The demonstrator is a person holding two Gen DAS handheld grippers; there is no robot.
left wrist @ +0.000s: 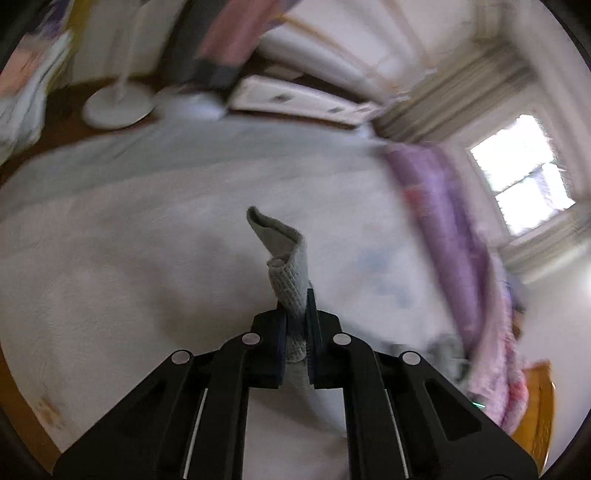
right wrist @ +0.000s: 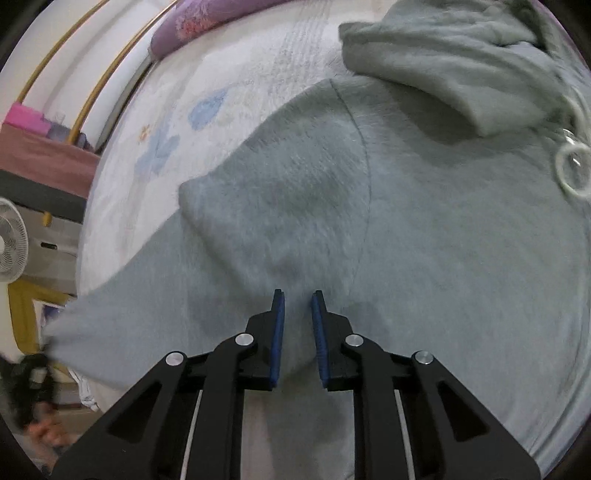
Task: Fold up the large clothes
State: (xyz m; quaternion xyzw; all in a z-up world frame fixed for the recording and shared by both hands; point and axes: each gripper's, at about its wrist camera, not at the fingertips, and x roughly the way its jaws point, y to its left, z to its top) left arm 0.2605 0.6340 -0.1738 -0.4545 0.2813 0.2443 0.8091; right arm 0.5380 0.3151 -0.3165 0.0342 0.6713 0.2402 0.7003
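A large grey-green hoodie point(right wrist: 424, 229) lies spread on the white bed point(right wrist: 177, 110), its hood point(right wrist: 443, 66) bunched at the far right and a white drawstring ring point(right wrist: 570, 170) beside it. One sleeve point(right wrist: 155, 295) stretches off to the left, lifted. My left gripper point(left wrist: 295, 295) is shut on the ribbed cuff point(left wrist: 286, 266) of that sleeve, which sticks up between the fingers above the bed. My right gripper point(right wrist: 297, 295) is open, low over the hoodie's body near the armpit fold, holding nothing.
A purple and pink blanket point(left wrist: 461, 240) lies along the bed's right side, seen also in the right wrist view point(right wrist: 199, 18). A white fan base point(left wrist: 118, 107) stands on the floor. A window point(left wrist: 524, 173) is at right. A fan head point(right wrist: 11, 240) is at left.
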